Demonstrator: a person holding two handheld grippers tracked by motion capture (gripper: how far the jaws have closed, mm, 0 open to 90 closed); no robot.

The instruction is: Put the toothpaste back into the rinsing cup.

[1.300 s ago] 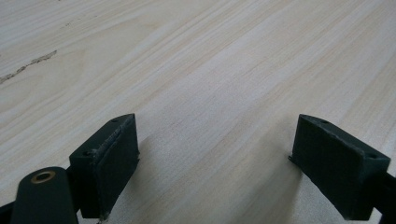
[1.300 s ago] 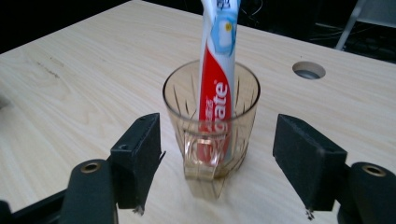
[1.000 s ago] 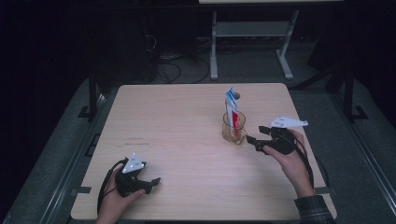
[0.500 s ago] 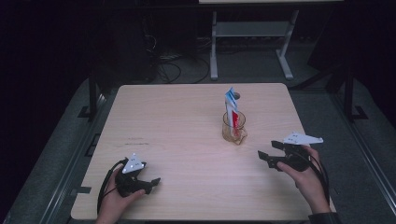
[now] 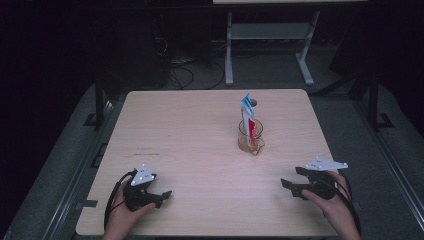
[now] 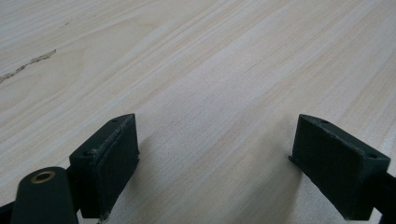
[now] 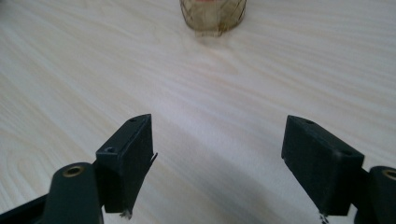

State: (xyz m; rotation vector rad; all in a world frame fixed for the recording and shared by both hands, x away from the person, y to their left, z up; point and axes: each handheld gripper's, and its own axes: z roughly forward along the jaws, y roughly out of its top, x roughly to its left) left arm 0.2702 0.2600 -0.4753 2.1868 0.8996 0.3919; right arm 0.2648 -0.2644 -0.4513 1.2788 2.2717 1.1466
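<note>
Withdrawn from beside the glass cup (image 5: pixel 249 137), right gripper (image 5: pixel 295 181) now rests near the table's (image 5: pixel 190 125) front edge, jaws spread and empty. Cup, holding an upright tube (image 5: pixel 247 114), lies ahead-left, nearer this gripper; left gripper (image 5: pixel 162 196) unmoved, also spread.

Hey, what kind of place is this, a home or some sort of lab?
Most likely a lab or recording workspace: a bare wooden table in a dark room, loose cables on the floor behind it, and a metal equipment stand beyond.
</note>
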